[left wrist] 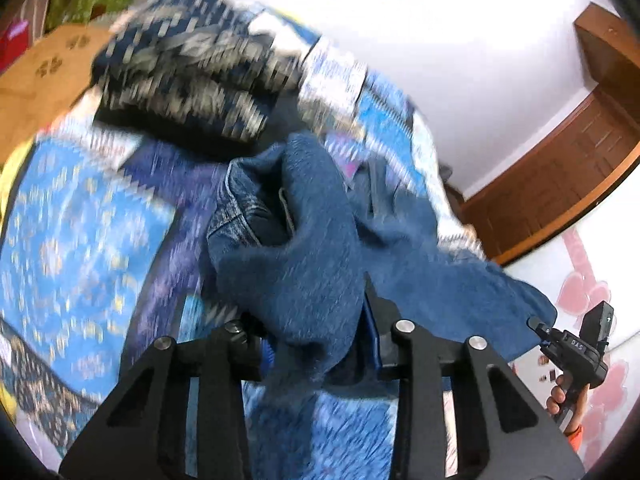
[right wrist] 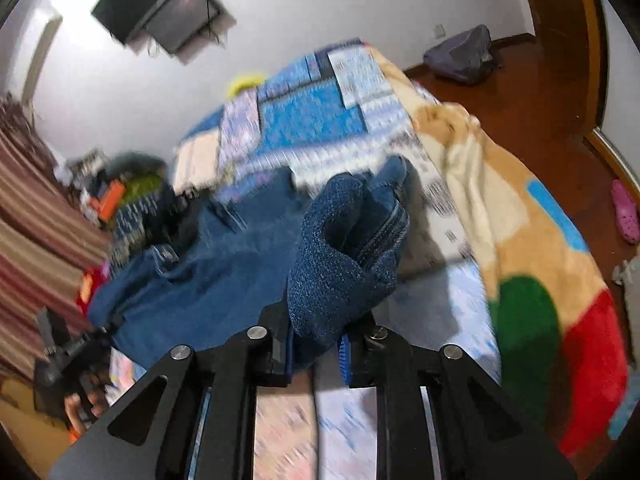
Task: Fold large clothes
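A large blue garment (left wrist: 316,240), fleecy inside with denim-like parts, hangs bunched over the bed. My left gripper (left wrist: 320,320) is at the bottom of the left wrist view, shut on a thick fold of it that hides the left fingertip. From there the cloth stretches right to my right gripper (left wrist: 560,336), held by a hand (left wrist: 568,396). In the right wrist view my right gripper (right wrist: 320,328) is shut on a bunched blue knit edge of the garment (right wrist: 340,248). The cloth runs left toward the left gripper (right wrist: 76,344).
A blue patchwork bedcover (left wrist: 80,220) lies under the garment. A dark patterned folded garment (left wrist: 188,80) sits at its far end. A colourful fleece blanket (right wrist: 520,240) covers the bed's right side. On the wooden floor are a pink slipper (right wrist: 624,212) and a grey bag (right wrist: 460,56).
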`<state>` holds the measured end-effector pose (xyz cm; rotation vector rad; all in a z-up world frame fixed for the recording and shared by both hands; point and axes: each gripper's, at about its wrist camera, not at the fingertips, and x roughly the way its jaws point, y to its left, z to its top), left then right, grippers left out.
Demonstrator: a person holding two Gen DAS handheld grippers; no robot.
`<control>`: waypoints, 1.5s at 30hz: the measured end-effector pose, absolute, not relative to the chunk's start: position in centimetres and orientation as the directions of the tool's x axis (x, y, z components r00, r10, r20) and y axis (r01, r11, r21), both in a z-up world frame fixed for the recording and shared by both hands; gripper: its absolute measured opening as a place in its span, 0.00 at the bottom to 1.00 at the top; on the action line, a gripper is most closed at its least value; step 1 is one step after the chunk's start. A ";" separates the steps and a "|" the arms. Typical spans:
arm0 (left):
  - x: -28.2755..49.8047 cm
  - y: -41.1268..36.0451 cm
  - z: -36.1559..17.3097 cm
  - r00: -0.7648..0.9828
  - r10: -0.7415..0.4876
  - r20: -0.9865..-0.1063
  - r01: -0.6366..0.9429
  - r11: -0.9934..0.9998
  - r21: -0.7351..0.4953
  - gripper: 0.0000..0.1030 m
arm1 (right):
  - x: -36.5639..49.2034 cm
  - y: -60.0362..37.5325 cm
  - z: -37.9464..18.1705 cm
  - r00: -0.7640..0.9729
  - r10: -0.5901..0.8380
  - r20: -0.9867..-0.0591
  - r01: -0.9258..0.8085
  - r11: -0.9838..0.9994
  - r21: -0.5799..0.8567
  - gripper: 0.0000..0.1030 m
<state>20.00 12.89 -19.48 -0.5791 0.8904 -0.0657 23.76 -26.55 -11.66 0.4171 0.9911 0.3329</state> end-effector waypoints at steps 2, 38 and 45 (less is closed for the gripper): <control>19.5 13.3 -21.9 0.585 -0.276 -0.763 -0.238 0.841 -0.486 0.42 | 23.3 -26.8 -12.9 0.468 0.405 -0.786 -0.064 0.902 0.427 0.25; 20.2 9.8 -7.0 0.880 -0.208 -0.428 -0.067 0.836 -0.545 0.28 | 24.5 -5.4 -13.2 0.323 0.456 -0.829 -0.508 0.823 0.255 0.54; 23.2 4.8 -7.5 0.853 -0.174 -0.492 -0.066 0.899 -0.432 0.28 | 24.2 -2.1 -17.5 0.137 0.580 -0.803 -0.474 0.750 0.461 0.54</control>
